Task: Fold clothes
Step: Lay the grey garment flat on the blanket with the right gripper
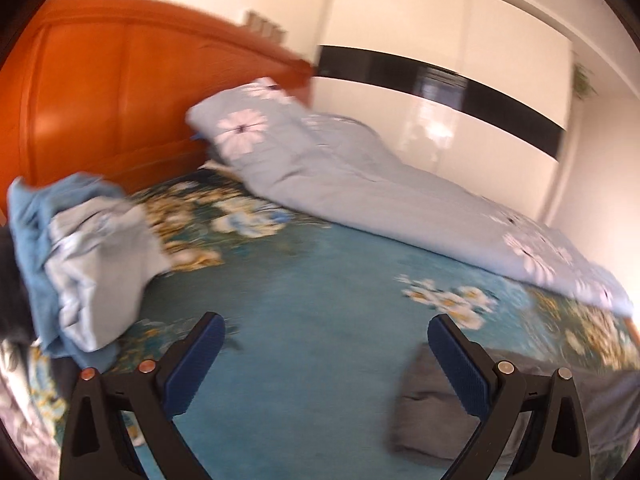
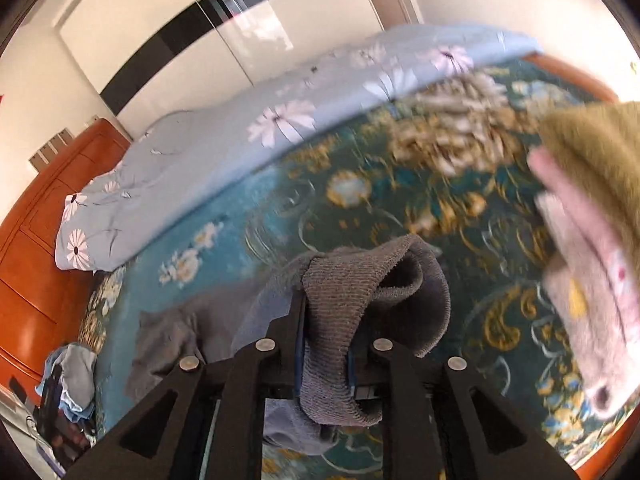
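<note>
The right gripper (image 2: pixel 326 320) has its fingers close together with a fold of a grey knitted garment (image 2: pixel 344 304) between them; the ribbed cloth loops up over the tips and hangs down between the black arms, and the pads look to be pressing on it (the blue pads are mostly hidden by the fabric). More of the grey cloth trails off to the left onto the bed (image 2: pixel 248 216).

The left gripper (image 1: pixel 326 364) stands wide open, its blue-padded fingers (image 1: pixel 196 364) far apart with nothing between them, above bare bedspread. Just beside its right finger lies part of the same grey garment (image 1: pixel 424 412), flat on the bed.

The bed is covered with a teal bedspread printed with gold and white flowers. A pale blue quilt with white daisies (image 1: pixel 360 184) lies bunched along the far side, running up to an orange wooden headboard (image 1: pixel 104 92). A crumpled pile of light blue clothes (image 1: pixel 80 248) sits near the headboard. In the right wrist view an olive and a pink plush item (image 2: pixel 592 232) lie blurred at the right edge of the bed. Beyond the bed stands a glossy white wardrobe with a black band (image 1: pixel 460 80).
</note>
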{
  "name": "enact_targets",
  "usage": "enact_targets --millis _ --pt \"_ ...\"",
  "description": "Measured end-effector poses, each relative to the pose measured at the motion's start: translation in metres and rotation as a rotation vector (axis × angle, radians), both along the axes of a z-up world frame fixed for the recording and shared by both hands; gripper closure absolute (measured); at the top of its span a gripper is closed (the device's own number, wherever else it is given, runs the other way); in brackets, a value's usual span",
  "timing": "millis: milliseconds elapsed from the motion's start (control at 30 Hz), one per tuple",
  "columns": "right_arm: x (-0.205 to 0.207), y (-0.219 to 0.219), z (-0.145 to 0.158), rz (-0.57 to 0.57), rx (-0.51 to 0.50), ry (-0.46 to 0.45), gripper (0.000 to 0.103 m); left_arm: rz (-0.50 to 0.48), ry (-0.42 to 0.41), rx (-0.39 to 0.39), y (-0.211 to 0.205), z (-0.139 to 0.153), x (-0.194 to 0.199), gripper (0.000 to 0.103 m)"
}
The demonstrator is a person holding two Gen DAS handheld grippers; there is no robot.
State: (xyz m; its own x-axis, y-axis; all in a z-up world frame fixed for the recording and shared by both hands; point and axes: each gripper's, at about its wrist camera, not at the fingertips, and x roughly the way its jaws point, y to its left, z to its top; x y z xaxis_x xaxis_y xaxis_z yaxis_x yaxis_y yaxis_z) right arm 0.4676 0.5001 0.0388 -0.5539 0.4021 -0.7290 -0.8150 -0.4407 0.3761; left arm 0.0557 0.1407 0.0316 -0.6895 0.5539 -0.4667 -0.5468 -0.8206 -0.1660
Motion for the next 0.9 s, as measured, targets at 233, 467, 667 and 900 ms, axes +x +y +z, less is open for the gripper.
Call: enact_targets --millis 233,467,667,900 --pt "0.044 -0.020 0.004 -0.074 0.155 -0.131 0.036 -0.291 0.053 -0.065 0.087 0.000 0.066 0.000" --pt "0.045 -0.056 -0.020 -0.024 0.099 -0.132 0.035 -0.493 -0.045 -0.112 0.144 -0.025 0.103 0.000" --pt "0.027 -0.084 -0.048 0.054 0.066 -0.224 0.035 -0.563 -0.129 -0.186 0.178 -0.059 0.116 0.000" --pt "0.023 -0.108 -0.067 0.096 0.013 -0.163 0.035 -0.632 -0.271 -0.255 0.204 -0.091 0.121 0.022"
